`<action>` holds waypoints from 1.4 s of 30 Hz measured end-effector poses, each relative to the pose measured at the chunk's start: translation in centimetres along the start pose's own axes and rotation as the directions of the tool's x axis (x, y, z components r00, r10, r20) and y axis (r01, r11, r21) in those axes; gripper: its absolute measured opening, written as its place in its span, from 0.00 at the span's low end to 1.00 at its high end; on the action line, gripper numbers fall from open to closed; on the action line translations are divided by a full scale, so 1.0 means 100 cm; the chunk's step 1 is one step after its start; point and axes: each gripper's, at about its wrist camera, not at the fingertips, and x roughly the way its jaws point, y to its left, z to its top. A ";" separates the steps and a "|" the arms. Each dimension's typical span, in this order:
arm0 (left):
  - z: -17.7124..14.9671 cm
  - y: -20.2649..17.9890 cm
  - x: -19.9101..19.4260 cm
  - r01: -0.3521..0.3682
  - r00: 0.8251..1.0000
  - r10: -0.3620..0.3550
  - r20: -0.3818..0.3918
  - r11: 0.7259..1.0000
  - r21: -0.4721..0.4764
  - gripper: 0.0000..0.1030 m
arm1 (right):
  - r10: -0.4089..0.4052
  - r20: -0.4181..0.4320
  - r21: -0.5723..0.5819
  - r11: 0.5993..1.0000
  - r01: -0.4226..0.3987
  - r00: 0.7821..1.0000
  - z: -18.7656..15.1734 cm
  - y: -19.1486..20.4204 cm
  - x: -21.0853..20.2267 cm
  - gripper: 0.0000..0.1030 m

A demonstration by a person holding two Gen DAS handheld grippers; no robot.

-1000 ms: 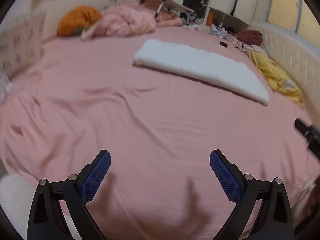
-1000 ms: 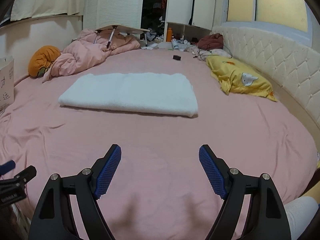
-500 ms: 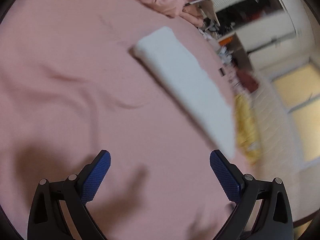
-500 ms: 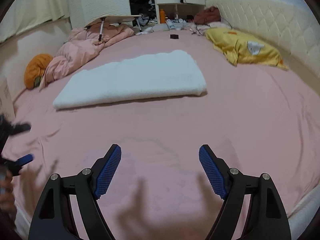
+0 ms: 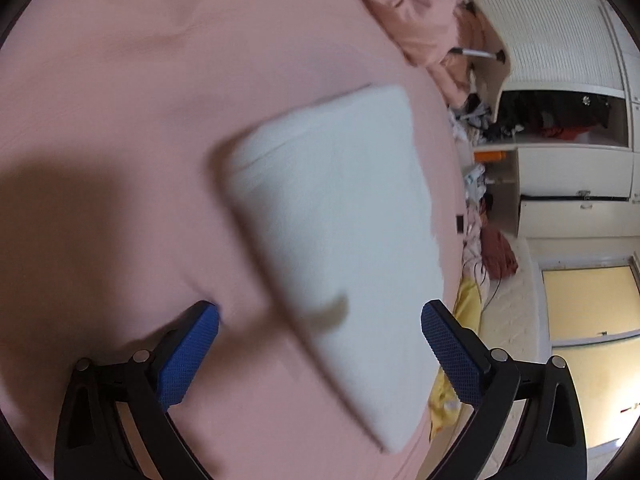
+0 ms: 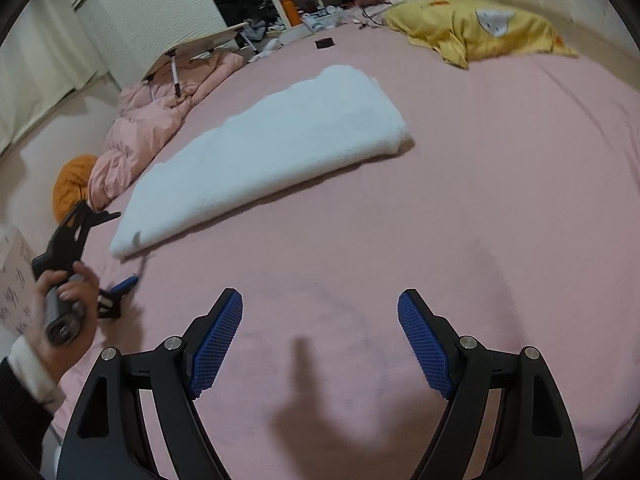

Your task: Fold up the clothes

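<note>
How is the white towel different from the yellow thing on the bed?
The white towel is folded into a long, flat, tidy slab, while the yellow bedding is bunched and wrinkled. The towel is plain white; the yellow bedding has a small white patch on it. The towel lies in the middle of the pink sheet, but the yellow bedding sits at its far edge near the padded wall. Both are soft cloth resting on the bed, and no gripper touches either.
</note>
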 end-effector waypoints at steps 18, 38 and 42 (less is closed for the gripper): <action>0.007 -0.064 0.065 -0.242 0.970 0.217 0.107 0.860 0.450 0.75 | -0.031 -0.055 0.036 0.999 0.033 0.998 0.002 -0.009 0.022 0.78; 0.014 -0.034 0.064 -0.115 0.973 0.008 0.230 0.884 0.452 0.22 | -0.048 0.252 -0.348 0.928 0.137 0.967 0.152 0.105 0.097 0.78; 0.011 -0.027 0.061 -0.092 0.975 -0.012 0.222 0.887 0.452 0.22 | -0.066 0.231 -0.410 0.898 0.159 0.971 0.193 0.140 0.171 0.78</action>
